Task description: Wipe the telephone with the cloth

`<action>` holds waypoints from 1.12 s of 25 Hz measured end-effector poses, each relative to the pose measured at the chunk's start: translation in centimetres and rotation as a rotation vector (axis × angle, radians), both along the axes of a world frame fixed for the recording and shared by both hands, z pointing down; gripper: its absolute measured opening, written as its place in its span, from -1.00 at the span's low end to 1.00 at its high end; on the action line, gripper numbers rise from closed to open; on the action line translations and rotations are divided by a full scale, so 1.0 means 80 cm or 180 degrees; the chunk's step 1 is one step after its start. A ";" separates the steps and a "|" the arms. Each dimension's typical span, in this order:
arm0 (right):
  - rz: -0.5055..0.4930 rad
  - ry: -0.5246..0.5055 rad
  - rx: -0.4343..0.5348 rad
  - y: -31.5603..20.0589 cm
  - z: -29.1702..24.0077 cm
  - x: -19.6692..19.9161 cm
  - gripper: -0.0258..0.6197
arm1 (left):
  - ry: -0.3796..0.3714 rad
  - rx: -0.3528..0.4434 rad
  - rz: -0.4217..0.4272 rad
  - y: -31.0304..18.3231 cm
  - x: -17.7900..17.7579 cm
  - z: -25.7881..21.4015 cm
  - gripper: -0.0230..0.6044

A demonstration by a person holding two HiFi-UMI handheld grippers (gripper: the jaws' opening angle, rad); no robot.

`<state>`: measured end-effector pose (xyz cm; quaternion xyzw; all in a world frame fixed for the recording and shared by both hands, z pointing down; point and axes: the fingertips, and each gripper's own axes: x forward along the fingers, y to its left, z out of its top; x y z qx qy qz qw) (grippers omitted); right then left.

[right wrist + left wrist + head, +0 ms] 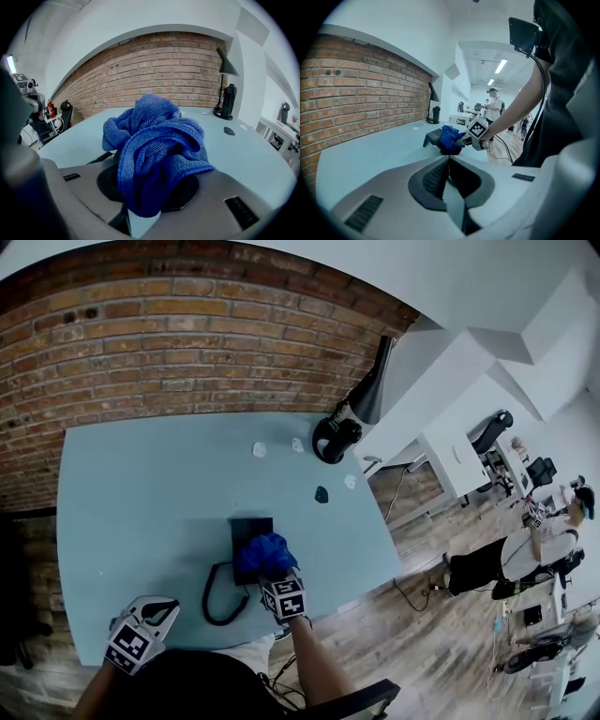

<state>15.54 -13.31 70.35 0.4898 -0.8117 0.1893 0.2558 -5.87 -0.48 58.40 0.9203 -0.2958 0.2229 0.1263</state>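
A black telephone [249, 531] sits on the light blue table [131, 493], its coiled cord [221, 601] looping toward the front edge. My right gripper [273, 571] is shut on a bunched blue cloth [265, 554], which rests on the telephone's near end. In the right gripper view the cloth [157, 145] fills the jaws and hides most of the phone; only the cord [99, 159] shows. My left gripper [161, 607] hovers at the table's front left, apart from the phone, shut with nothing in it [449, 161]. From there I see the telephone [433, 138] and the cloth [451, 135].
A black desk lamp [352, 418] stands at the table's far right corner. Small white scraps [260, 450] and a dark piece [322, 494] lie near it. A brick wall [187, 324] runs behind the table. People sit in the office area [553, 531] at right.
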 end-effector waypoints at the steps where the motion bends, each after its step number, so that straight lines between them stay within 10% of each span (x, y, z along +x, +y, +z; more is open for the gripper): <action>1: 0.0006 -0.0002 0.0005 0.001 0.000 0.000 -0.50 | -0.0001 -0.0004 0.0000 0.000 0.000 0.000 -0.94; 28: 0.0153 -0.0030 -0.0039 0.035 0.016 0.005 -0.50 | 0.0012 -0.0068 0.0015 0.001 0.002 0.004 -0.94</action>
